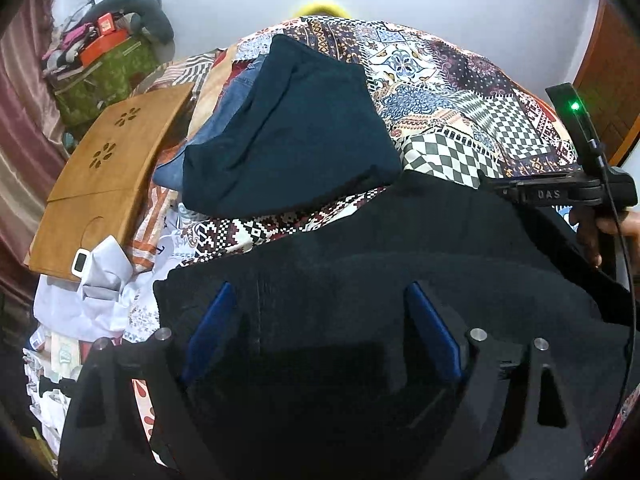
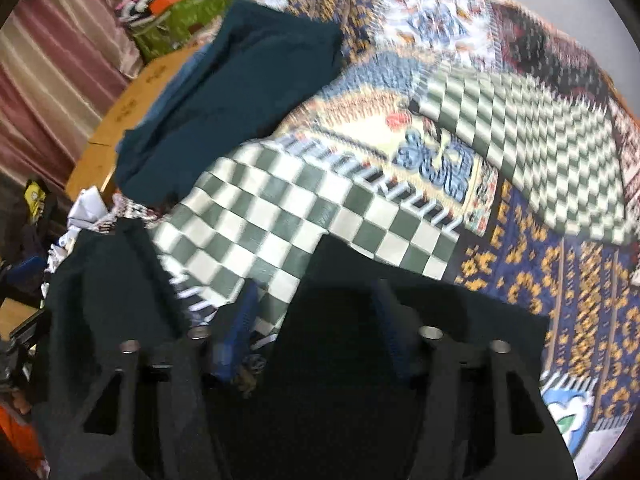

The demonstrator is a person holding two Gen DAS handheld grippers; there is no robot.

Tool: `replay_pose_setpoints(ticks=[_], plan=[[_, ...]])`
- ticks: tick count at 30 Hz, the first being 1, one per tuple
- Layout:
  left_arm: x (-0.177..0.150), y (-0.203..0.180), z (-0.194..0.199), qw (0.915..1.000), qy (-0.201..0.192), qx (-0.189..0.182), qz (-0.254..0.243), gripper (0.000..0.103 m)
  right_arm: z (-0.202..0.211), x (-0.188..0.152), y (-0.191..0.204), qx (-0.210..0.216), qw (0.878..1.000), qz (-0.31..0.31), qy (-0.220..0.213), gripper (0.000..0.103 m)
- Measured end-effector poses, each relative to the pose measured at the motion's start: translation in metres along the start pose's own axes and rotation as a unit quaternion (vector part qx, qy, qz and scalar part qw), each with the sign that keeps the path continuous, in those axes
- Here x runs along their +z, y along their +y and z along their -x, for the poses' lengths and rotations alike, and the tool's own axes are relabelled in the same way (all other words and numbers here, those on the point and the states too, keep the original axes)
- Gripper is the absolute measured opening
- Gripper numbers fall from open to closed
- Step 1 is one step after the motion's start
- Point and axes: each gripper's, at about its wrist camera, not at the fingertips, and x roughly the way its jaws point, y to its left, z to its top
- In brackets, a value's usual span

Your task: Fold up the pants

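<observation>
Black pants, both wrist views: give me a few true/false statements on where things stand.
1. The black pants lie on a patchwork-print bedspread. True.
2. The left claw is clamped shut. False: its blue fingers stand wide apart over the pants.
3. A dark teal folded garment lies beyond the pants. True.
4. The wooden lap tray sits on top of the pants. False: it is off to their left.
5. In the right wrist view the bedspread is plain white. False: it shows checks and prints.
</observation>
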Motion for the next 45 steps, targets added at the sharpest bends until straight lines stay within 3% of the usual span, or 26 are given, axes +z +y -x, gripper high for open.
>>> replay_pose_setpoints(ticks=[4,7,13,19,25,32,39,45], plan=[[-0.001,-0.002,-0.001,1.0000,0.002,0.005,-0.003,0.088,0.004,-0.002,-0.006,0.001,1.000,-0.006,-0.015,0.013],[-0.001,-0.006,0.004,1.0000,0.000,0.006,-0.007,0.088,0.016,-0.006,-0.007,-0.014,0.999,-0.010,-0.032,0.009],[0.001,-0.025,0.019,0.9996,0.000,-0.006,-0.027,0.089,0.113,-0.036,-0.014,-0.022,0.988,-0.029,-0.150,0.008],[0.005,-0.062,0.039,0.9981,-0.001,-0.048,-0.040,0.091,0.219,-0.070,-0.043,-0.042,0.971,-0.065,-0.226,0.007],[-0.006,-0.112,0.043,0.9941,0.025,-0.080,-0.069,0.092,0.309,-0.119,-0.070,-0.060,0.950,-0.102,-0.288,0.007],[-0.031,-0.156,0.044,0.9889,0.053,-0.090,-0.106,0.092,0.325,-0.188,-0.081,-0.078,0.952,-0.119,-0.269,0.007],[-0.048,-0.168,0.049,0.9882,0.052,-0.076,-0.123,0.092,0.285,-0.274,-0.090,-0.073,0.960,-0.176,-0.205,0.007],[-0.048,-0.161,0.050,0.9901,0.051,-0.083,-0.101,0.092,0.255,-0.325,-0.101,-0.076,0.953,-0.239,-0.169,0.007]])
